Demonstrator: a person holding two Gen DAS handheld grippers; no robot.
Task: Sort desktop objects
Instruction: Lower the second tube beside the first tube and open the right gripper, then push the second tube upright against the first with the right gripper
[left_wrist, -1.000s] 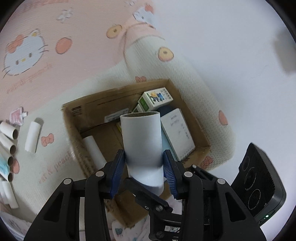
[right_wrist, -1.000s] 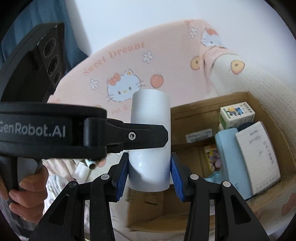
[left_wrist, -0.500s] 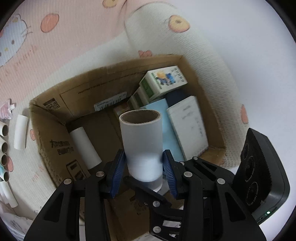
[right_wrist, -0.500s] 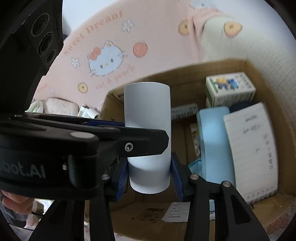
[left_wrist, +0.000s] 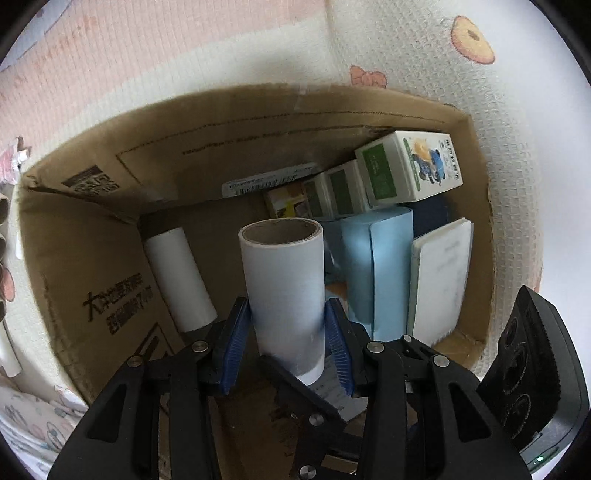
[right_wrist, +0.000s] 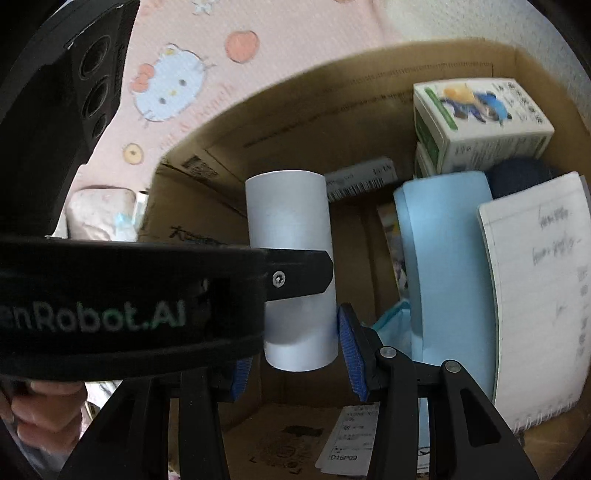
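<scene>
Pink and cream cartoon-print bedding (left_wrist: 192, 62) lies under everything I see, with an open cardboard box (left_wrist: 85, 266) sitting on it. Nearest my left camera, the left gripper (left_wrist: 286, 343) has its blue pads (left_wrist: 234, 343) pressed against the sides of a white paper roll (left_wrist: 284, 291), which I hold upright over the box interior, its brown cardboard core showing at the top. From my right camera, the right gripper (right_wrist: 295, 354) pinches a second white roll (right_wrist: 295, 266) the same way, also above the box, with the black body of the left gripper crossing in front of it. Down inside the box, another white tube (left_wrist: 179, 278) leans against the left wall. Just right of my held roll stands a light blue package (left_wrist: 380, 273), and beside that a lined notebook (left_wrist: 439, 280) rests against the right wall. Farther back, green-and-white cartons (left_wrist: 410, 170) are stacked in the far right corner, touching the back wall. Outside the box at the left edge, I can make out a few cardboard tubes (left_wrist: 5, 236) lying on the bedding.
</scene>
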